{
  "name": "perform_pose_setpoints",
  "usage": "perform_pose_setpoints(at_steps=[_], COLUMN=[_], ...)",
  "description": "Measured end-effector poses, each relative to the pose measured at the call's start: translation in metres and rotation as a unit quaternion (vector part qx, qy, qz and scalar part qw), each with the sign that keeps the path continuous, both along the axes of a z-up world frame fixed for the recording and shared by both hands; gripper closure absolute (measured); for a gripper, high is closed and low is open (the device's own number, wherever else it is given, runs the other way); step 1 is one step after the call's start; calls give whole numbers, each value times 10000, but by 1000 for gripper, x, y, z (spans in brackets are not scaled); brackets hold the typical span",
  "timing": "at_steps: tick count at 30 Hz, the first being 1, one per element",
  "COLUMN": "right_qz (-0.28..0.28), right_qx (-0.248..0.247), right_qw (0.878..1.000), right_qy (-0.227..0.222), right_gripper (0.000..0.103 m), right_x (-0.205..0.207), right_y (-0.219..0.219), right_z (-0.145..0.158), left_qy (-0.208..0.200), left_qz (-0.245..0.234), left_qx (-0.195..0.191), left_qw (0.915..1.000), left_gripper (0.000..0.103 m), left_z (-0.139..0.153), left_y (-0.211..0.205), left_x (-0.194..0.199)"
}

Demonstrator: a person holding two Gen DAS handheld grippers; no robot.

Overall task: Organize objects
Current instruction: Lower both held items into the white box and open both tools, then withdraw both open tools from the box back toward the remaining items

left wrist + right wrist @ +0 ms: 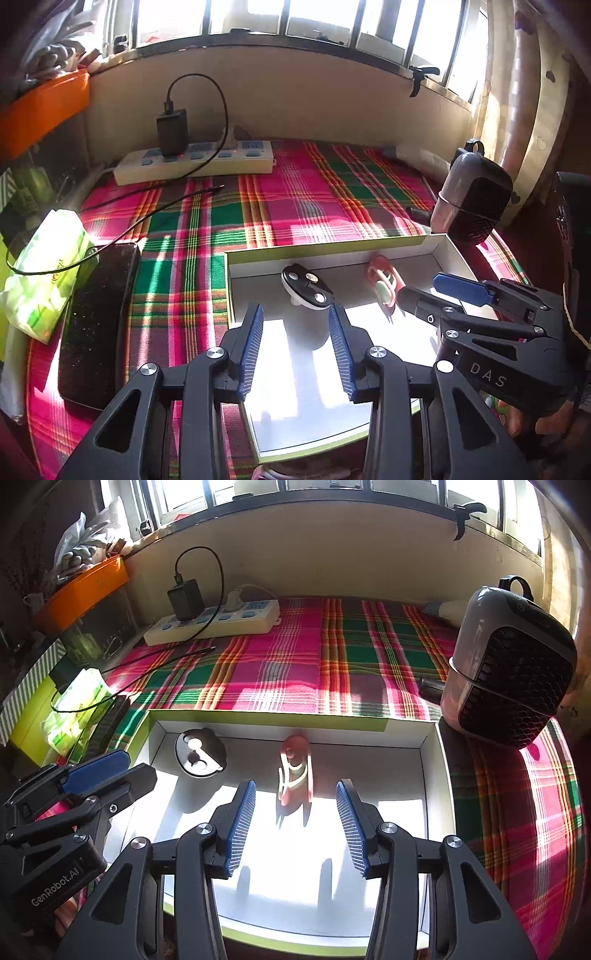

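Note:
A shallow white box with a green rim (236, 280) (436, 775) lies on the plaid cloth. At its far wall lie a round black-and-white gadget (306, 288) (200, 752) and a pink clip (384, 284) (295, 771). My left gripper (296, 312) (138, 764) hovers over the box just short of the gadget, open, nothing between its blue pads. Beside it to the right, my right gripper (295, 786) (421, 290) is open too, with the pink clip just beyond its fingertips and untouched.
A power strip (192, 162) with a black charger and trailing cable sits at the back wall. A tissue pack (40, 273) and a black slab (96, 321) lie left of the box. A small grey heater (513, 672) stands at the box's far right corner.

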State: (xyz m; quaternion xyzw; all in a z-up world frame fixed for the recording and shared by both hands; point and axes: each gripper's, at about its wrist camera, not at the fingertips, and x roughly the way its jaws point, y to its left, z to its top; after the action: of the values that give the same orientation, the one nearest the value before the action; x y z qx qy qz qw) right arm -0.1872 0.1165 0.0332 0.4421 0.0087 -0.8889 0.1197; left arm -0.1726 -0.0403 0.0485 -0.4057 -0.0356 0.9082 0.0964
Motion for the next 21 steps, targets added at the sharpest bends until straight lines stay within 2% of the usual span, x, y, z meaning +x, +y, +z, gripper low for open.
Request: perform_pose_setpoints(at_steps=[5, 14, 21], right_qz=[0, -68, -151], right_qx=[-69, -220, -204], right_qw=[9999, 9994, 9989], right_qy=[113, 269, 400], right_gripper=[56, 56, 56], right_x=[19, 52, 77], right_y=[3, 16, 28], right_z=[9, 18, 20], left_qy=[40, 134, 107], left_qz=[62, 231, 463], left_qx=[-26, 236, 342], left_qw=[10000, 9994, 9983], left_gripper=[68, 68, 68], left_z=[2, 9, 3], left_y=[-4, -19, -33], left_x=[18, 52, 76])
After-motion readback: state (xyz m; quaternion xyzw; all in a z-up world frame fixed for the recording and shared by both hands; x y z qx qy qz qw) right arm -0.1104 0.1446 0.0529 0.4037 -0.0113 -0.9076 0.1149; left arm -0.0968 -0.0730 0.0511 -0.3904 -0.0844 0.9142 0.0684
